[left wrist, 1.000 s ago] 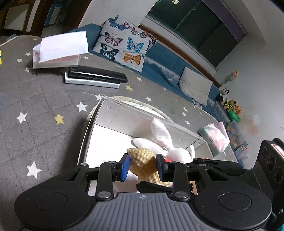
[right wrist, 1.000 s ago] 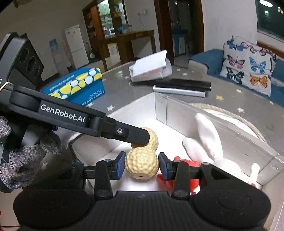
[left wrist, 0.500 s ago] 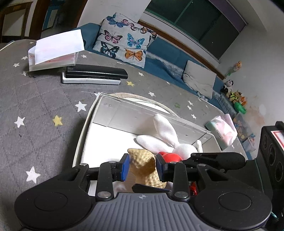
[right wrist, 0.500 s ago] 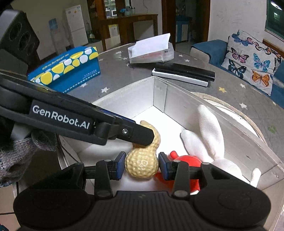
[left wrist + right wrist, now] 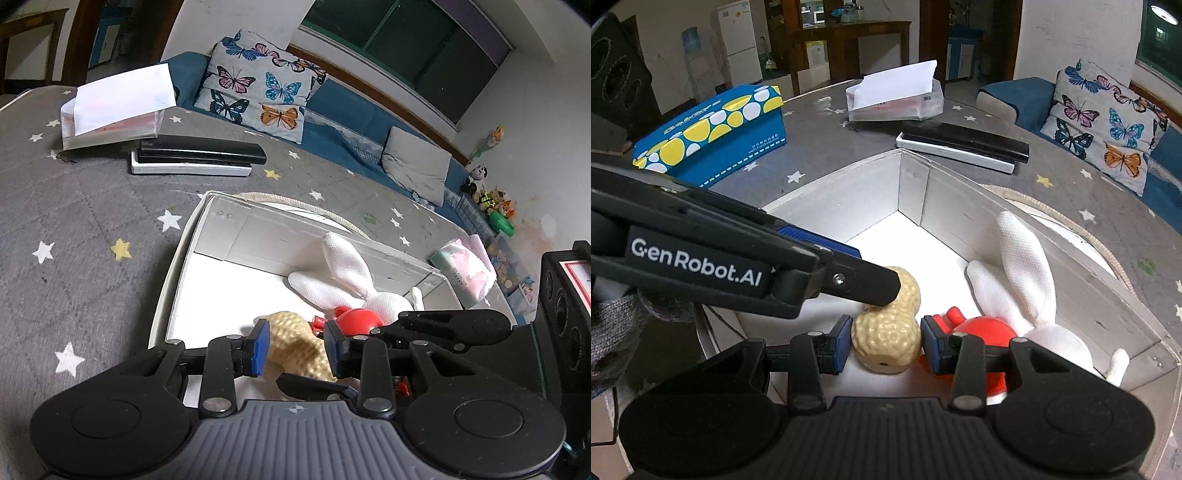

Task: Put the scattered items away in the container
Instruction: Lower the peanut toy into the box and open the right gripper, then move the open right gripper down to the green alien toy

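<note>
The peanut-shaped toy (image 5: 886,341) sits pinched between the blue pads of the right gripper (image 5: 885,345), held across its fatter lobe, low inside the white box (image 5: 964,206). The left gripper (image 5: 295,349) reaches in from the side, its upper finger lying over the toy's far lobe; its jaws stand at a middling width around that lobe, and I cannot tell whether the pads actually press. Just beyond the right gripper's right finger lie a red toy (image 5: 986,328) and a white plush rabbit (image 5: 1027,273). The peanut looks light, bumpy-skinned and probably slightly squashy, so it should not slip; the narrow waist or either lobe offers a sound hold, and a gentle squeeze seems enough.
</note>
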A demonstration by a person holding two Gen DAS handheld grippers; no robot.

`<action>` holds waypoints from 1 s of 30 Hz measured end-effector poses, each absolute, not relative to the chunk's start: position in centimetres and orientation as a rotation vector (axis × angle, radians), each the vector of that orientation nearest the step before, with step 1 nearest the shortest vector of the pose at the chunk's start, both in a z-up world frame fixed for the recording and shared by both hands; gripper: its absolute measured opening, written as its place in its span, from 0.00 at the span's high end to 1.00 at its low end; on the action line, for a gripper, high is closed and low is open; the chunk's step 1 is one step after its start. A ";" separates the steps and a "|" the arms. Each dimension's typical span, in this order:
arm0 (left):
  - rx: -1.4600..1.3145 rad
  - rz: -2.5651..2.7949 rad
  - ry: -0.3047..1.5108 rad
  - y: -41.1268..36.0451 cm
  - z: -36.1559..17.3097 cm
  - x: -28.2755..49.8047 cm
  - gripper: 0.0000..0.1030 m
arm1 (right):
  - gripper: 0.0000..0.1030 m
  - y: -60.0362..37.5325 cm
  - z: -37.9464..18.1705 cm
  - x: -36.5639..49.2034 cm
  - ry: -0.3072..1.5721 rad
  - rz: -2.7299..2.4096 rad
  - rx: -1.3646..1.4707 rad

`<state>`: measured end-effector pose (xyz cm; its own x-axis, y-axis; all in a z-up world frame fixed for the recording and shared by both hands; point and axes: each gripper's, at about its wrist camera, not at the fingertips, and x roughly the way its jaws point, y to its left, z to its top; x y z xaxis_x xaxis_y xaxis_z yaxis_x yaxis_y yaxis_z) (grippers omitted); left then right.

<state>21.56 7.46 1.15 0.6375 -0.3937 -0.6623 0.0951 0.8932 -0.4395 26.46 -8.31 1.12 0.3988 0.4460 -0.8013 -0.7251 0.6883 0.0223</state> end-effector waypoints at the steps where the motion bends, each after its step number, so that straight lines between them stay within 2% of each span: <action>1: -0.386 -0.286 0.837 7.5 1.2 21.5 0.67 | 0.61 -8.3 1.1 26.4 0.884 0.760 -0.360; 6: -0.387 -0.280 0.828 7.6 1.3 21.0 0.67 | 0.59 -8.6 1.2 26.2 0.868 0.753 -0.356; 9: -0.388 -0.273 0.821 7.8 1.5 20.5 0.67 | 0.53 -8.8 1.4 25.9 0.856 0.755 -0.351; 23: -0.399 -0.231 0.751 8.3 3.2 16.2 0.67 | 0.49 -10.8 4.5 22.2 0.752 0.764 -0.287; 27: -0.383 -0.220 0.726 8.0 3.8 14.4 0.67 | 0.40 -11.8 5.6 20.3 0.700 0.756 -0.284; 30: -0.380 -0.212 0.716 7.8 4.0 13.0 0.67 | 0.40 -12.5 6.2 18.4 0.656 0.756 -0.293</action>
